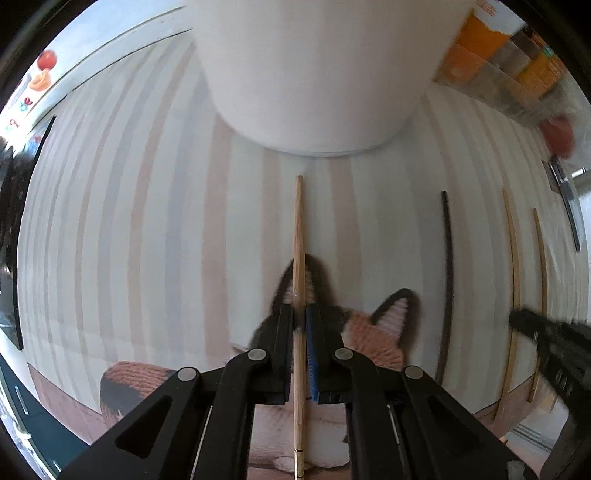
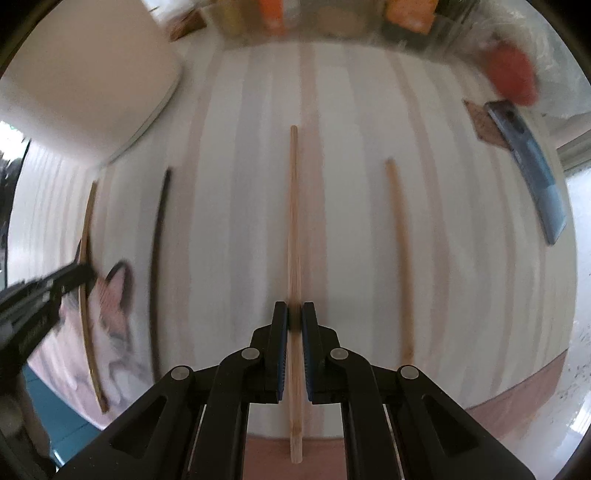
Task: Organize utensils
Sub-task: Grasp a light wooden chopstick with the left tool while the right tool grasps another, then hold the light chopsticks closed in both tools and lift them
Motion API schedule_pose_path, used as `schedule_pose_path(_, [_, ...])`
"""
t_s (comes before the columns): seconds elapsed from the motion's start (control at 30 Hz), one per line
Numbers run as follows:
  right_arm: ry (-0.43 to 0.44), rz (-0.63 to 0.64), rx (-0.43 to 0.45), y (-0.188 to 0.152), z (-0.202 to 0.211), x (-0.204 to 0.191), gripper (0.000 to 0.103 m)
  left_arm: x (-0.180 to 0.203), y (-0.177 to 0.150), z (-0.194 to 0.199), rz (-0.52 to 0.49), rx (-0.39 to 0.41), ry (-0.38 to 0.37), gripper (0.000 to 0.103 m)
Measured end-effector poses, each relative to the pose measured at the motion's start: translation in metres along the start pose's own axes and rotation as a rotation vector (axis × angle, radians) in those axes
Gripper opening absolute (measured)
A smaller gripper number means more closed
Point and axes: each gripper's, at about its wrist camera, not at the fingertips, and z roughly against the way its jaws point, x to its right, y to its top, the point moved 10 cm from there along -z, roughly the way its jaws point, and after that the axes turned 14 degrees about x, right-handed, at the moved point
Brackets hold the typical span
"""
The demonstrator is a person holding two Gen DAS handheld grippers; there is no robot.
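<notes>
In the left wrist view my left gripper [image 1: 299, 314] is shut on a light wooden chopstick [image 1: 298, 236] that points forward at a tall white holder [image 1: 317, 74] just ahead. In the right wrist view my right gripper [image 2: 294, 314] is shut on another light wooden chopstick [image 2: 294, 221]. A dark chopstick [image 2: 159, 258] and a wooden chopstick [image 2: 399, 258] lie on the striped cloth [image 2: 351, 166] on either side of it. The left gripper [image 2: 79, 275] shows at the left edge with its chopstick [image 2: 86, 317]. The dark chopstick [image 1: 447, 280] also shows in the left wrist view.
A phone [image 2: 528, 166] lies at the right of the cloth beside a brown coaster [image 2: 484, 127]. A clear box of packets [image 2: 332, 14] and a red object [image 2: 511, 75] stand at the back. A knitted fox figure [image 1: 376, 332] lies under the left gripper.
</notes>
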Motion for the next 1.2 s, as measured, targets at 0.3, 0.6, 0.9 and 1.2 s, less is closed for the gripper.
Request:
schedule_pose_path(0.3, [0.008,-0.019,-0.078,-0.021,-0.002,-0.013,0.01,-0.029,0.001,0.003,0.056,-0.061,-0.145,0.012])
schedule_pose_path(0.6, [-0.033,0.003,-0.078,0.008,-0.015,-0.011,0.015,-0.036,0.002,0.001,0.009,-0.08,-0.138,0.01])
schedule_pose_path(0.9, [-0.066,0.04,-0.054,0.018,-0.017,-0.038,0.008,-0.059,0.005,0.001,0.214,-0.113,-0.119,0.005])
schedule_pose_path(1.2, [-0.059,0.065,-0.119,0.037,-0.019,-0.032,0.008,-0.064,0.011,0.002,0.094,-0.104,-0.09,0.007])
